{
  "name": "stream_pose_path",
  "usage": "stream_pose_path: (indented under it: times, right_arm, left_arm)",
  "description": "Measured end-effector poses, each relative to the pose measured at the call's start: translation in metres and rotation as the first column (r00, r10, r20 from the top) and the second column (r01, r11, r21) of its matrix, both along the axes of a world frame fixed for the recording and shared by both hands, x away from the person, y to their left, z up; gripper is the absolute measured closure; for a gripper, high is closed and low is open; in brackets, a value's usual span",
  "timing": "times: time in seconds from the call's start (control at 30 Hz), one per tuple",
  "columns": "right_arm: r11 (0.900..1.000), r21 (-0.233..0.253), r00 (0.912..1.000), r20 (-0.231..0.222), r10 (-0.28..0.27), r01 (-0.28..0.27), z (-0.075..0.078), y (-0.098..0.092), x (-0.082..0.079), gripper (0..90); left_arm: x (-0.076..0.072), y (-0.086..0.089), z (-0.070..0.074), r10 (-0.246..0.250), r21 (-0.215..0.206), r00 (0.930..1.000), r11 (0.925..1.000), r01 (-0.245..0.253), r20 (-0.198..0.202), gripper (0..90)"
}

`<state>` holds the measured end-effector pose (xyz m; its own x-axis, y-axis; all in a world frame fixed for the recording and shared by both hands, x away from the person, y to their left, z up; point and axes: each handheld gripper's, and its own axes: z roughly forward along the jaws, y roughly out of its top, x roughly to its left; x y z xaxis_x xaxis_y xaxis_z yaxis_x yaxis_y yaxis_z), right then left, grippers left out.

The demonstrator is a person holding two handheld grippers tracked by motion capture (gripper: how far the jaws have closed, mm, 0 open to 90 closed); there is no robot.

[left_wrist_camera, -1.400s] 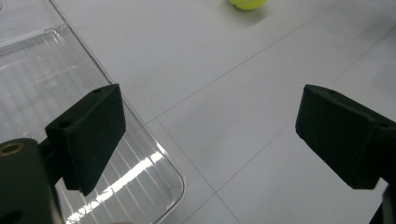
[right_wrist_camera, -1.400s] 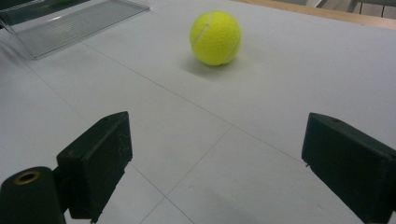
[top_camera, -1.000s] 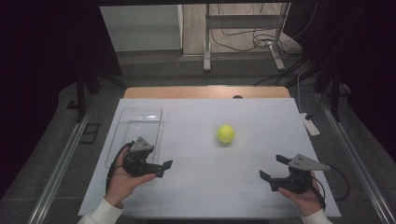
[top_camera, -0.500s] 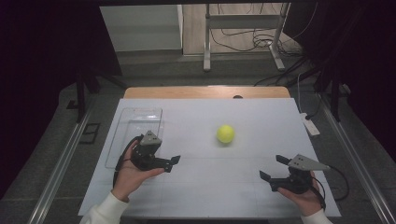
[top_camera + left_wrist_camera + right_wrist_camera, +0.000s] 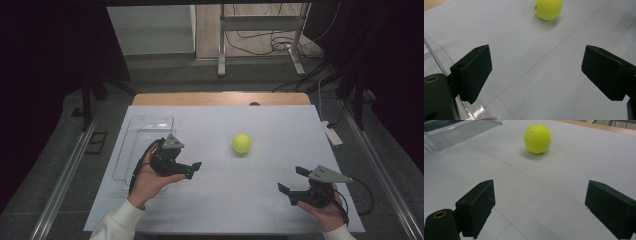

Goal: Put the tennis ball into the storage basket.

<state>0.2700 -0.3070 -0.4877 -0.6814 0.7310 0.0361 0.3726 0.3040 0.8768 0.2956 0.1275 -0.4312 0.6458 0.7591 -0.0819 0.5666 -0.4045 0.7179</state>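
Barely begun: left tool [image 5: 194, 170] gapes wide and empty, tennis ball [image 5: 241, 143] loose ahead of it, right tool [image 5: 292, 181] likewise

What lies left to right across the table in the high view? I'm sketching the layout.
Clear tray → left gripper → tennis ball → right gripper, all over the white table.

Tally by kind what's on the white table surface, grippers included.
Tennis ball: 1
Clear plastic tray: 1
Grippers, both open: 2, left gripper and right gripper
Total: 4
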Motion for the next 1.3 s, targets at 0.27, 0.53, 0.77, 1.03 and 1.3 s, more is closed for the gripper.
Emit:
stream_pose_path:
  times: [0.27, 0.53, 0.77, 1.03, 1.3]
  right_arm:
    - [1.0, -0.004, 1.0, -0.005, -0.002, 0.002, -0.002, 0.0, 0.001, 9.7]
    - [1.0, -0.004, 1.0, -0.006, -0.002, 0.002, -0.002, 0.0, 0.001, 9.7]
    - [1.0, -0.008, 0.9999, -0.01, -0.006, 0.006, -0.002, 0.0, 0.002, 9.9]
    - [1.0, -0.008, 0.9999, -0.012, -0.005, 0.005, -0.003, -0.001, 0.002, 9.9]
    - [1.0, -0.009, 0.9999, -0.015, -0.007, 0.007, -0.004, -0.001, 0.002, 9.9]
  left_arm:
    - [0.006, -0.01, 0.003, -0.019, 0.006, 0.9998, 0.9998, 0.019, 0.006, 10.7]
    - [0.011, -0.019, 0.004, -0.043, 0.015, 0.9991, 0.999, 0.043, -0.001, 10.6]
    - [0.015, -0.027, 0.003, -0.058, 0.021, 0.9983, 0.9981, 0.058, -0.01, 10.6]
    - [0.021, -0.036, 0.001, -0.074, 0.022, 0.9971, 0.997, 0.074, -0.019, 10.6]
    - [0.026, -0.045, 0.002, -0.091, 0.02, 0.9956, 0.9956, 0.091, -0.026, 10.5]
